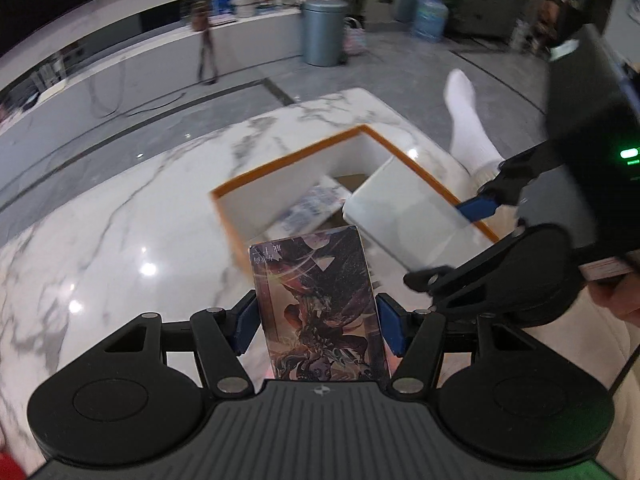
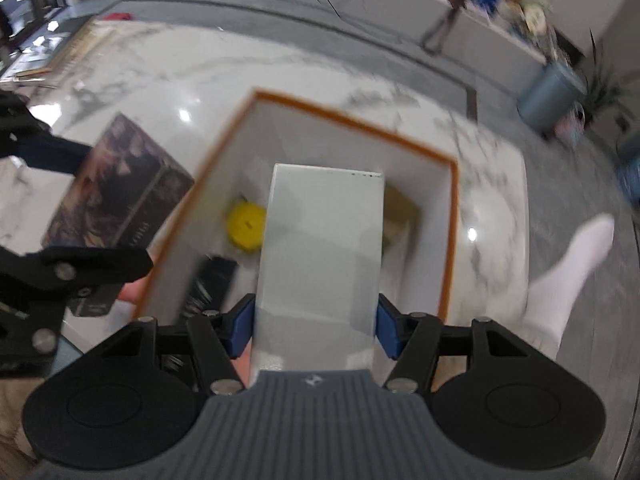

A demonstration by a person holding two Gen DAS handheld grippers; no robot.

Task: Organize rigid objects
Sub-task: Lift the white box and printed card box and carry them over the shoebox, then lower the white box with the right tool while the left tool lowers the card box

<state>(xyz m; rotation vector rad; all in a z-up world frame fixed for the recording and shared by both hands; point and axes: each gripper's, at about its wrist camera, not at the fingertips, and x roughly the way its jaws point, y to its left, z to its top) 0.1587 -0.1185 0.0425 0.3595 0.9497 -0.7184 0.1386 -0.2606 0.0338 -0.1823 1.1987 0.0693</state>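
My left gripper is shut on a dark illustrated box and holds it above the marble table, just in front of the orange-rimmed white storage box. My right gripper is shut on a plain white box and holds it over the storage box's opening. The white box also shows in the left wrist view, tilted over the box's right rim. The dark box shows in the right wrist view, left of the storage box. Inside lie a yellow round object and a dark item.
The marble table spreads left and behind the storage box. A foot in a white sock sits past the table's right edge. A grey bin and a water bottle stand on the floor far behind. Papers lie at the table's far left.
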